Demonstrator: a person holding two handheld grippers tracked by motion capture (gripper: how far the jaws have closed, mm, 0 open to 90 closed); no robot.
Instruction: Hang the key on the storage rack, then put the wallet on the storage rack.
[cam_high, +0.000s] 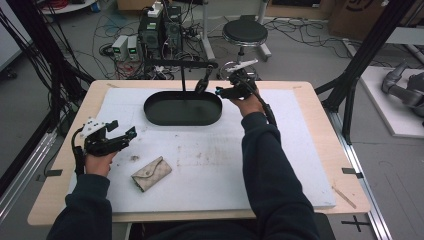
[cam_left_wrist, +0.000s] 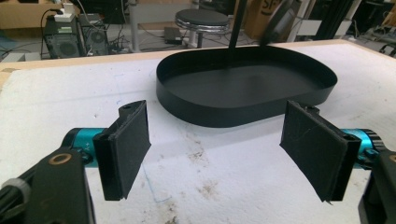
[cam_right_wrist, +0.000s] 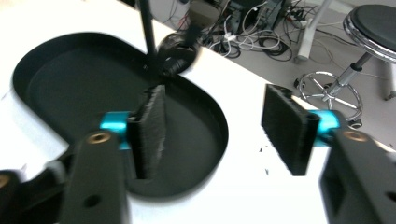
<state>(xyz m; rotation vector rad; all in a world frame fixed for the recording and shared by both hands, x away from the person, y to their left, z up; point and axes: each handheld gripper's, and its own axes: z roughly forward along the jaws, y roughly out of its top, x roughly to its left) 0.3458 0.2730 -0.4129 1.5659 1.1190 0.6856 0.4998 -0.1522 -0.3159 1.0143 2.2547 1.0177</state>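
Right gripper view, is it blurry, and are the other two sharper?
Right gripper view: motion-smeared, the claw pads and the tray rim soft, the white mat washed out. Left gripper view: sharp, the tray wall crisp. High view: even light, slightly soft, the pouch clear.

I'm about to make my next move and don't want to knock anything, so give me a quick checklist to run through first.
1. Right gripper open with nothing between its jaws: ok.
2. Left gripper open and holding nothing: ok.
3. Stand upright in the tray: ok.
4. Dark item hanging securely from the stand's bar: cannot tell, it is blurred and small.
5. Right gripper apart from the dark item: cannot tell, they sit very close together in the high view.
6. Pouch lying flat on the table, apart from both grippers: ok.
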